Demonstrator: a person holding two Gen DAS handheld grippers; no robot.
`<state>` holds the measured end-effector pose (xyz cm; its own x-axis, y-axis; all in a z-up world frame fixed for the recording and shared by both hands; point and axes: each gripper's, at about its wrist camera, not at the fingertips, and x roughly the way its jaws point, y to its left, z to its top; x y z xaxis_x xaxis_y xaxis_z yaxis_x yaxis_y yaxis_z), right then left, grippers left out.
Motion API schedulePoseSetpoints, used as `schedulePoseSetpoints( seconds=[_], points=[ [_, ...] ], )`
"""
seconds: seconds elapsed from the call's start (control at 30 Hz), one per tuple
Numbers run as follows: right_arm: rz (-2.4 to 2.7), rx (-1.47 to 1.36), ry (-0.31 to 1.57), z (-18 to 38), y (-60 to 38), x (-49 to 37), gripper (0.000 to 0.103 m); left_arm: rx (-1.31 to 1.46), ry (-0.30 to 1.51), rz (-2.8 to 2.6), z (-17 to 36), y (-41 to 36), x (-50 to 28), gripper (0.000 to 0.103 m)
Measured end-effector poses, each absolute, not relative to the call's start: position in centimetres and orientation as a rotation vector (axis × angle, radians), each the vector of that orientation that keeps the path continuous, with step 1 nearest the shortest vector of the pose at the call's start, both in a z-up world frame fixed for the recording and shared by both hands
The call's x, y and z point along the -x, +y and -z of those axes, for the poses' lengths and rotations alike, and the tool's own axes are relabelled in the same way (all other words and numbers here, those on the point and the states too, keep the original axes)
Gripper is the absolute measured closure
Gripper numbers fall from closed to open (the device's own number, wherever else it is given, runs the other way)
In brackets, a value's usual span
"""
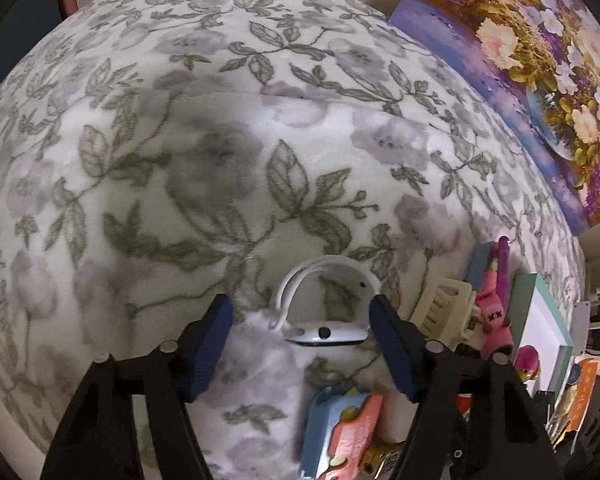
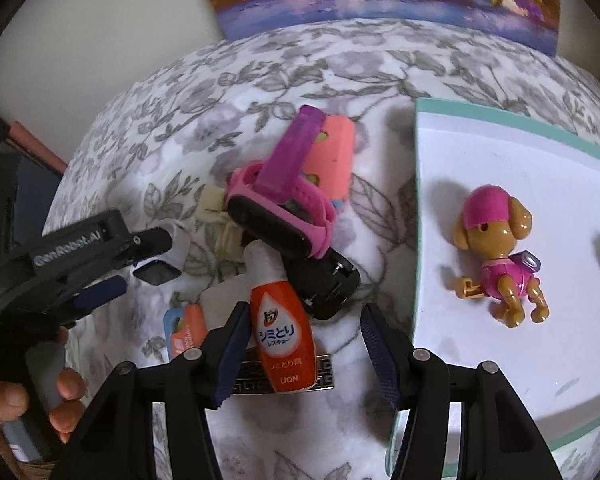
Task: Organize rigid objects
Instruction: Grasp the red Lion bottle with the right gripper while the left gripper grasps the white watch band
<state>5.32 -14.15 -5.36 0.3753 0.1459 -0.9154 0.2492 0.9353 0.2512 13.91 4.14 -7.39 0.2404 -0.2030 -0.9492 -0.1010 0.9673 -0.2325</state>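
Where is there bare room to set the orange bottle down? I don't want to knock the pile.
The white tray is bare above and below the toy dog. The floral blanket is open beyond the white watch, left of the pile. It is crowded around the pink watch and orange bottle, between the open right gripper fingers.

Open blanket (image 1: 148,152) left of clutter (image 2: 284,216)

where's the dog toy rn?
Right wrist view, right side: the dog toy lies on the white tray, apart from the pile, right of the black watch and orange bottle.
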Motion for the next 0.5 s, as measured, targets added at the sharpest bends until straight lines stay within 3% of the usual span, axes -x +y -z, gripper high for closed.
schedulePoseSetpoints(
  seconds=[0.03, 0.1, 0.17, 0.37, 0.5],
  points=[
    [0.067, -0.385, 1.193, 5.4, -14.3, -5.3, 0.044, 0.269, 1.329, 0.083, 7.5, 3.9, -14.0, 0.037],
    [0.063, -0.389, 1.193, 5.5, -14.3, -5.3, 0.045, 0.265, 1.323, 0.102, 7.3, 3.7, -13.8, 0.051],
    [0.060, -0.382, 1.192, 5.4, -14.2, -5.4, 0.046, 0.244, 1.319, 0.110, 7.2, 3.2, -14.0, 0.052],
    [0.028, -0.388, 1.193, 5.2, -14.1, -5.1, 0.072, 0.201, 1.315, 0.112, 7.2, 2.2, -14.3, 0.052],
    [0.031, -0.414, 1.201, 5.2, -14.6, -4.8, 0.072, 0.196, 1.318, 0.108, 6.9, 2.4, -14.1, 0.055]
  ],
)
